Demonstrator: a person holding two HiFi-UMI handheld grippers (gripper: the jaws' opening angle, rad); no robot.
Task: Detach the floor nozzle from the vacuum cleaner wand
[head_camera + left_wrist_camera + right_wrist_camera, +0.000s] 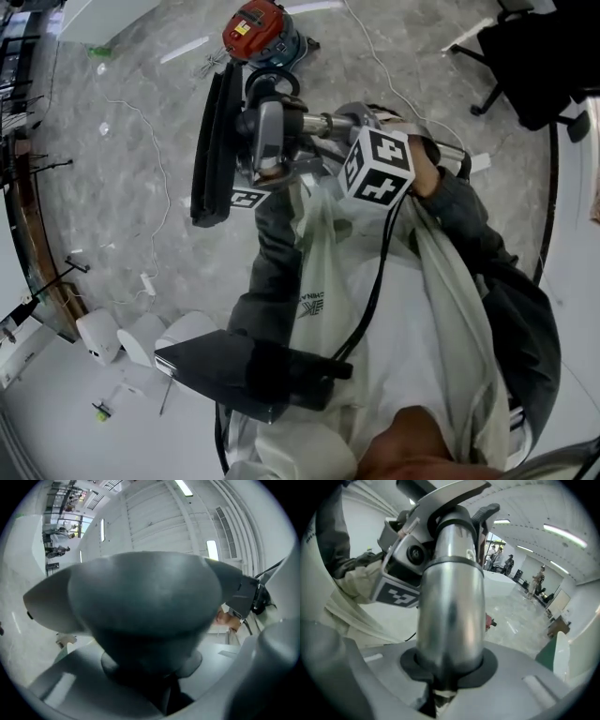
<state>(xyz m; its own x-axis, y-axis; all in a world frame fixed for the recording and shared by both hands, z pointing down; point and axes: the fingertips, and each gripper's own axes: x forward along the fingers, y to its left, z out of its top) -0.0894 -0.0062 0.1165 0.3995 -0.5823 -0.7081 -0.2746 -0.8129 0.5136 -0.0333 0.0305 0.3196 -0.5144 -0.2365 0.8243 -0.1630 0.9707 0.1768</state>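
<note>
No wording is showing clearly enough to read: the dark print on the person's pale garment is appearing upside down and blurred, and the yellow label on the red vacuum body is staying illegible.

Floor nozzle is filling the left gripper view, dark and blurred, and is covering the tips of the left tongs. Wand is masking the tips of the right tongs. Distant people are showing too small to tell apart.
</note>
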